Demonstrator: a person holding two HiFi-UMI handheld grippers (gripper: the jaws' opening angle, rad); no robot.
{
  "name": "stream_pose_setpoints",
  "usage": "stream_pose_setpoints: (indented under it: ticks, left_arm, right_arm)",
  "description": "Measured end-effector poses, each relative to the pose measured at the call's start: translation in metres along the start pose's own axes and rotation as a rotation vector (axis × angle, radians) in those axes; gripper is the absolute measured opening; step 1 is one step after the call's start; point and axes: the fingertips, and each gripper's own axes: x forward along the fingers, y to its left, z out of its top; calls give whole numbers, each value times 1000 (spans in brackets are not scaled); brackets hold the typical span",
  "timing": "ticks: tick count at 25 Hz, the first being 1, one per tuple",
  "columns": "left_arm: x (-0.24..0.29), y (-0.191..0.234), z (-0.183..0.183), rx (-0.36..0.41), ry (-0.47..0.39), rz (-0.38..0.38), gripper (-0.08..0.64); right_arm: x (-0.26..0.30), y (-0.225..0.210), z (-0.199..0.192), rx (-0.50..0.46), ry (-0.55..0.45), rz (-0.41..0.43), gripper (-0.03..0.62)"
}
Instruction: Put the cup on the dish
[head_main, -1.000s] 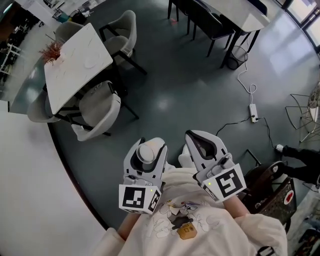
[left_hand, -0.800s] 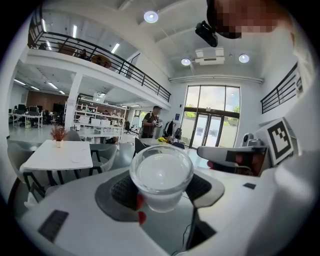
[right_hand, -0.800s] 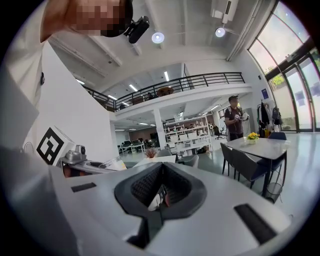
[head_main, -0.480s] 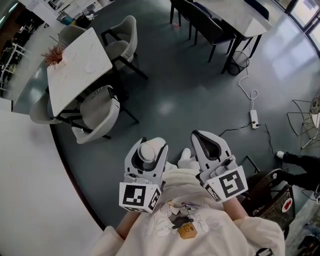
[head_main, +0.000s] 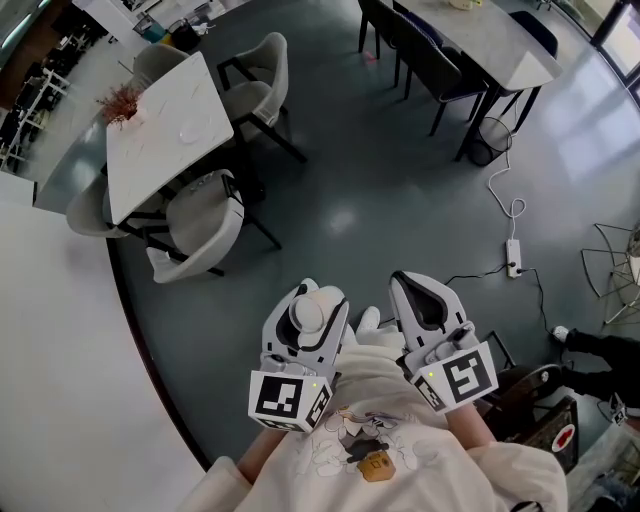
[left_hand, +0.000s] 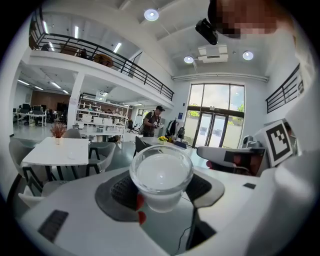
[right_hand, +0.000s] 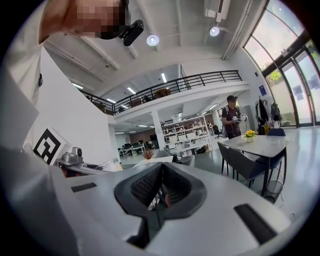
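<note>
A clear glass cup (head_main: 305, 314) sits between the jaws of my left gripper (head_main: 316, 298), held close to the person's chest above the floor. Seen from the left gripper view, the cup (left_hand: 161, 175) stands upright with the gripper (left_hand: 161, 189) shut on its lower part. A small clear dish (head_main: 192, 130) lies on the white table (head_main: 150, 160) far ahead to the left; the same table (left_hand: 50, 152) shows at left in the left gripper view. My right gripper (head_main: 418, 290) is beside the left one, and its pads (right_hand: 172, 187) are pressed together on nothing.
Grey chairs (head_main: 200, 225) stand around the white table, which carries a red plant (head_main: 122, 100). A second table (head_main: 490, 35) with dark chairs is at the upper right. A power strip and cable (head_main: 512, 250) lie on the grey floor. A person (left_hand: 150, 122) stands far off.
The head view has swung a little, so the white table sits slightly further right. Both grippers have slid lower in the frame, the left still holding the cup.
</note>
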Motion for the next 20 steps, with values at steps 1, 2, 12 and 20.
stream_pose_setpoints:
  ticks: [1,2,12,20]
  left_arm:
    - [3,0,1,-4,-1,0,265]
    - [7,0,3,-7,-2,-1,265]
    - [52,45,17,-32,25,-18,265]
    - [87,99,59,-12,-3,-45,265]
  right_arm:
    - [3,-2,1,0,2,3,5]
    - [6,-4,1,-1,6,6,5]
    - [61,-21,7,2,37,-17,5]
    - [134,-25,29,-2,33,-30,5]
